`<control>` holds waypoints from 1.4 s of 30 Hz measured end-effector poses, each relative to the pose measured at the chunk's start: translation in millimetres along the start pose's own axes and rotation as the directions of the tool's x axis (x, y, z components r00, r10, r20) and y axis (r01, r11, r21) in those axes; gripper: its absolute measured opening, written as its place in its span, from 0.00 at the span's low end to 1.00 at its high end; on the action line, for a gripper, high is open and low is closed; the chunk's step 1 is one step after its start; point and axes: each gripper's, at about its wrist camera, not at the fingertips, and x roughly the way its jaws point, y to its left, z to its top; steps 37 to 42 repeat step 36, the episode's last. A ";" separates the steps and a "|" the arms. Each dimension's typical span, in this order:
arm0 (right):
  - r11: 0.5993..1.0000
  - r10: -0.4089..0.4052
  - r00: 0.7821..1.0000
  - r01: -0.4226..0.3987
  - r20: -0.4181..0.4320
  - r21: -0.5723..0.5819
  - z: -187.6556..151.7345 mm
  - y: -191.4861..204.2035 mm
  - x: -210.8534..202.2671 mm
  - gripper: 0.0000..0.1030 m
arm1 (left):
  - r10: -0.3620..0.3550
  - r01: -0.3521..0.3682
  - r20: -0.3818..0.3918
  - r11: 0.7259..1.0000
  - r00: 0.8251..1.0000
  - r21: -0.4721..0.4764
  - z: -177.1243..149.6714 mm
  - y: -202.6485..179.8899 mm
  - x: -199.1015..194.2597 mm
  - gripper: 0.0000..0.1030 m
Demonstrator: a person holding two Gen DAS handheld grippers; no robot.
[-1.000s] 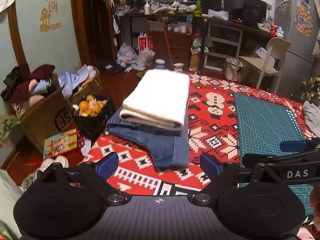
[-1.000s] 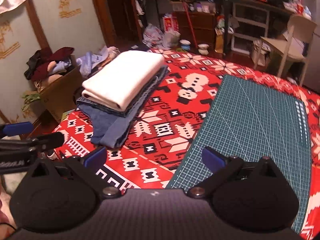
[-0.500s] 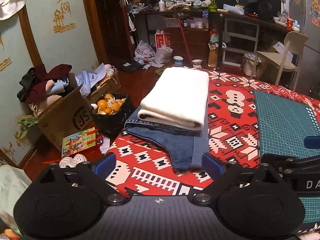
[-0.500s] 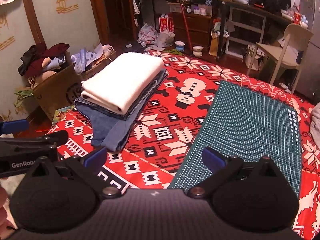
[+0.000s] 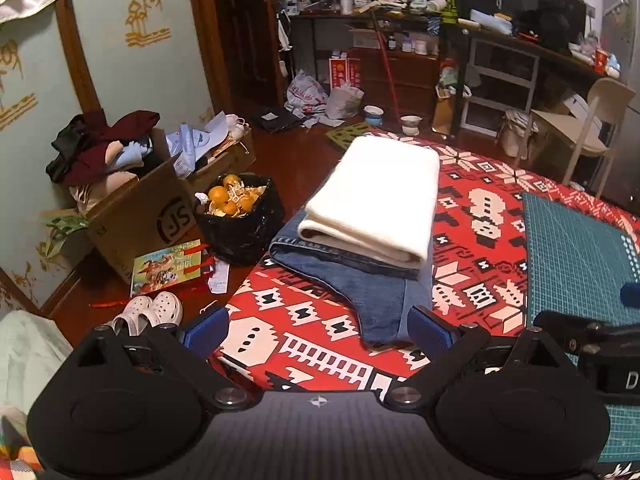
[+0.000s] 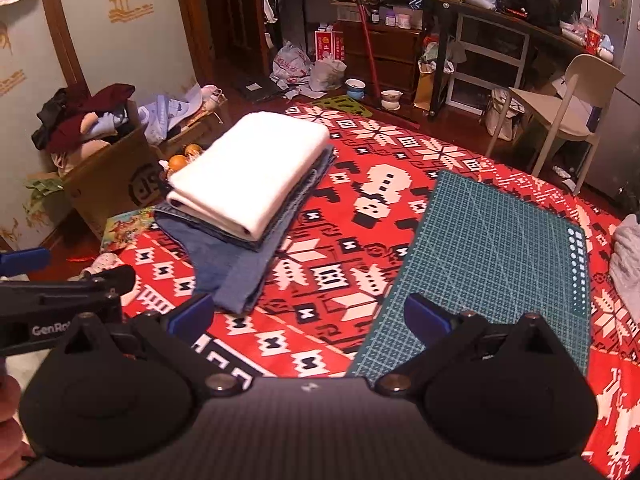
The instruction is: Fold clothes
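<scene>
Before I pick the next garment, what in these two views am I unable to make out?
- Grey garment at the table's right edge: cut off by the right wrist frame, so its shape is unknown.
- Folded blue jeans: mostly covered by the folded white cloth, so the fold underneath is hidden.
- Clothes in the cardboard box: heaped, pieces uncountable.

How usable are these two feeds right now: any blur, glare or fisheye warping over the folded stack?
Left wrist view: sharp, the white folded cloth on the jeans slightly overexposed, warm dim room light, dark vignetted corners, bowed door frame. Right wrist view: equally sharp, faint sheen on the cutting mat, the grey garment cut off at the warped right edge.
</scene>
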 end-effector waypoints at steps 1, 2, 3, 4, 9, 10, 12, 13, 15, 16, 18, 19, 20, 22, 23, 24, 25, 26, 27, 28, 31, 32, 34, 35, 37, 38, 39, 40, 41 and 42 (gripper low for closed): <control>1.000 0.004 1.000 -0.004 0.001 0.005 -0.4 1.2 -1.2 0.99 | 0.012 -0.012 0.003 1.000 1.000 0.001 0.3 0.5 -1.5 0.94; 1.000 0.008 1.000 -0.008 0.003 0.011 -0.7 2.4 -2.3 0.99 | 0.020 -0.020 0.007 1.000 1.000 0.002 0.1 1.0 -3.6 0.94; 1.000 0.012 1.000 -0.012 0.002 0.015 -1.0 3.5 -3.2 0.99 | 0.029 -0.029 0.011 1.000 1.000 0.002 -0.1 1.4 -5.7 0.94; 1.000 0.018 1.000 -0.018 0.001 0.021 -1.1 4.1 -3.5 0.99 | 0.036 -0.036 0.014 0.999 0.999 0.002 -0.3 1.9 -7.6 0.94; 0.999 0.026 1.000 -0.026 0.001 0.028 -2.4 7.1 -6.5 0.99 | 0.020 -0.020 -0.001 1.000 1.000 0.007 -2.8 5.4 -9.4 0.94; 0.999 0.021 1.000 -0.021 0.002 0.027 -2.6 7.8 -7.0 0.99 | 0.018 -0.018 -0.005 1.000 1.000 0.006 -3.3 6.1 -8.9 0.94; 0.999 0.014 1.000 -0.014 0.002 0.032 -2.6 8.8 -7.3 0.99 | 0.014 -0.014 -0.015 1.000 1.000 0.002 -4.0 7.6 -7.3 0.94; 0.999 0.012 1.000 -0.012 0.002 0.034 -2.5 9.1 -7.3 0.99 | 0.011 -0.011 -0.020 1.000 1.000 0.000 -4.1 8.3 -6.3 0.94; 0.999 0.002 1.000 -0.002 0.007 0.034 -2.7 10.3 -7.7 0.99 | 0.001 -0.001 -0.027 1.000 1.000 -0.004 -4.1 10.3 -5.1 0.94; 0.999 -0.003 1.000 0.003 0.010 0.034 -2.9 10.9 -8.0 0.99 | 0.000 0.000 -0.027 1.000 1.000 -0.006 -4.1 10.9 -4.9 0.94; 1.000 -0.013 1.000 0.012 0.017 0.027 -3.6 12.0 -7.9 0.99 | -0.001 0.001 -0.027 1.000 1.000 -0.009 -4.3 11.9 -4.5 0.94; 1.000 -0.017 1.000 0.017 0.018 0.023 -3.4 13.1 -7.9 0.99 | -0.002 0.001 -0.027 1.000 1.000 -0.011 -4.0 12.3 -4.1 0.94; 1.000 -0.021 1.000 0.021 0.018 0.019 -3.3 14.3 -7.9 0.99 | -0.002 0.001 -0.027 1.000 1.000 -0.012 -3.8 12.8 -3.7 0.94; 1.000 -0.022 1.000 0.022 0.016 0.012 -2.8 16.5 -7.6 0.99 | -0.002 0.001 -0.028 1.000 1.000 -0.013 -3.3 13.5 -3.2 0.94; 1.000 -0.022 1.000 0.022 0.015 0.011 -2.2 17.2 -7.3 0.99 | -0.002 0.001 -0.029 1.000 1.000 -0.013 -3.1 13.9 -3.0 0.94; 1.000 -0.023 1.000 0.023 0.014 0.011 -1.5 17.7 -6.8 0.99 | -0.002 0.001 -0.029 1.000 1.000 -0.014 -2.9 14.5 -3.0 0.94; 1.000 -0.023 1.000 0.023 0.014 0.011 -0.9 18.1 -6.4 0.99 | -0.004 0.003 -0.029 1.000 1.000 -0.014 -2.6 14.9 -3.1 0.94; 1.000 -0.023 1.000 0.023 0.014 0.012 -0.5 18.4 -6.1 0.99 | -0.005 0.005 -0.029 1.000 1.000 -0.014 -2.2 15.4 -3.2 0.94; 1.000 -0.023 1.000 0.023 0.014 0.012 -0.1 18.8 -5.9 0.99 | -0.004 0.004 -0.029 1.000 1.000 -0.014 -2.0 15.8 -2.9 0.94; 1.000 -0.022 1.000 0.022 0.015 0.012 0.3 19.3 -5.8 0.99 | -0.003 0.002 -0.029 1.000 1.000 -0.014 -1.8 16.2 -2.7 0.94; 1.000 -0.029 0.999 0.028 0.024 0.006 0.8 20.9 -6.3 0.99 | -0.002 0.002 -0.030 1.000 1.000 -0.016 -2.1 16.5 -2.3 0.94; 1.000 -0.031 0.999 0.031 0.027 0.002 0.8 21.5 -6.3 0.99 | -0.007 0.007 -0.030 1.000 1.000 -0.016 -2.0 16.5 -2.2 0.94; 0.999 -0.034 0.999 0.034 0.026 -0.003 1.0 22.9 -5.7 0.99 | -0.008 0.007 -0.028 1.000 1.000 -0.012 -1.8 16.5 -2.1 0.94; 0.999 -0.033 0.999 0.033 0.025 -0.004 0.9 23.2 -5.5 0.99 | -0.006 0.006 -0.025 1.000 1.000 -0.009 -1.6 16.5 -2.0 0.94; 0.999 -0.032 0.999 0.033 0.024 -0.005 0.8 23.3 -5.2 0.99 | -0.004 0.004 -0.022 1.000 1.000 -0.006 -1.6 15.9 -2.3 0.94; 0.999 -0.032 0.999 0.033 0.024 -0.005 0.8 23.3 -5.2 0.99 | -0.004 0.004 -0.022 1.000 1.000 -0.006 -1.6 15.9 -2.3 0.94; 0.999 -0.032 0.999 0.033 0.024 -0.005 0.8 23.3 -5.2 0.99 | -0.004 0.004 -0.022 1.000 1.000 -0.006 -1.6 15.9 -2.3 0.94; 0.999 -0.032 0.999 0.033 0.024 -0.005 0.8 23.3 -5.2 0.99 | -0.004 0.004 -0.022 1.000 1.000 -0.006 -1.6 15.9 -2.3 0.94; 0.999 -0.032 0.999 0.033 0.024 -0.005 0.8 23.3 -5.2 0.99 | -0.004 0.004 -0.022 1.000 1.000 -0.006 -1.6 15.9 -2.3 0.94; 0.999 -0.032 0.999 0.033 0.024 -0.005 0.8 23.3 -5.2 0.99 | -0.004 0.004 -0.022 1.000 1.000 -0.006 -1.6 15.9 -2.3 0.94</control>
